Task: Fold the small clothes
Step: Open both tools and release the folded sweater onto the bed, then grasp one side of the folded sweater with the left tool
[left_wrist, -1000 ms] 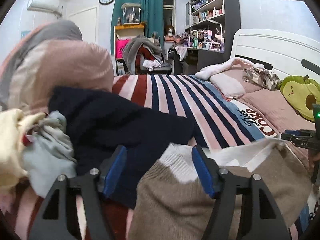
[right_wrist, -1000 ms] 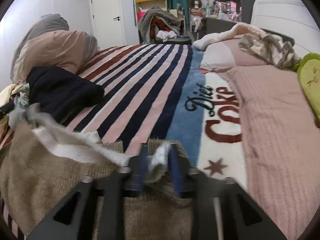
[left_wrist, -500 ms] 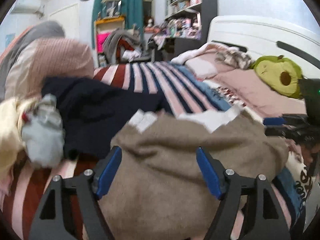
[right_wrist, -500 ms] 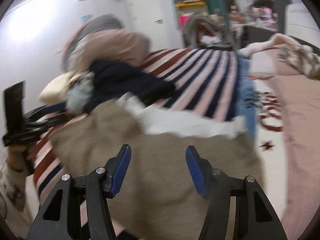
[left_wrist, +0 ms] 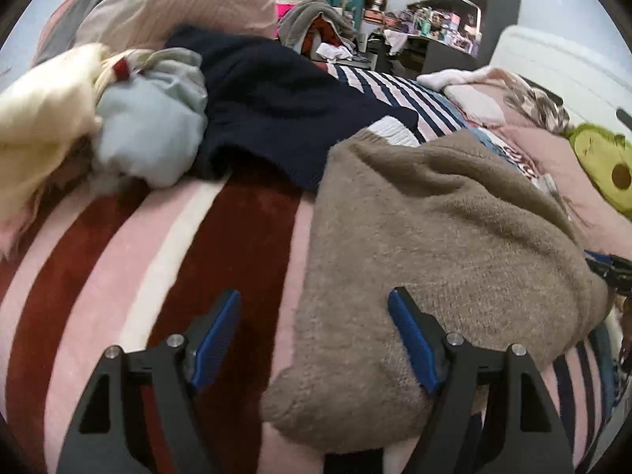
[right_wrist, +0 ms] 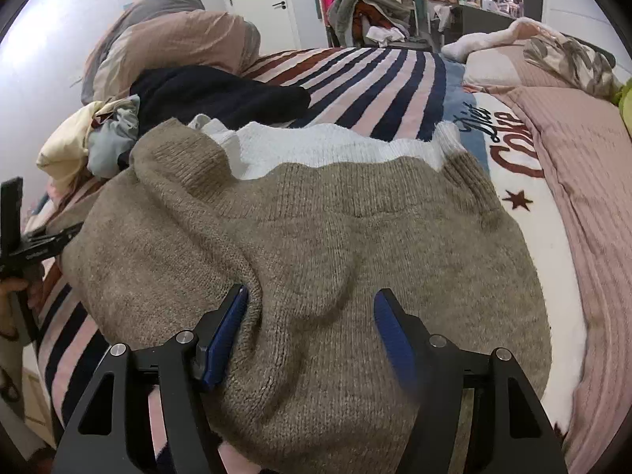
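A tan knit sweater (right_wrist: 335, 245) with a white band (right_wrist: 316, 146) lies folded on the striped blanket (right_wrist: 375, 75). It also shows in the left wrist view (left_wrist: 434, 237), at right. My right gripper (right_wrist: 312, 312) is open and empty, its jaws wide apart just above the sweater's near part. My left gripper (left_wrist: 314, 316) is open and empty, over the sweater's left edge and the blanket (left_wrist: 138, 256). The left gripper shows at the left edge of the right wrist view (right_wrist: 35, 249).
A navy garment (left_wrist: 284, 106), a light blue garment (left_wrist: 150, 138) and a cream one (left_wrist: 43, 118) are piled at the left of the bed. Pillows (right_wrist: 177, 47) lie behind them. A green avocado plush (left_wrist: 604, 166) sits at right. Shelves and a chair with clothes stand beyond.
My right gripper let go of the white edge and opened. The sweater was folded over and laid flat. Both grippers drew back toward its near side, and the left one moved left.
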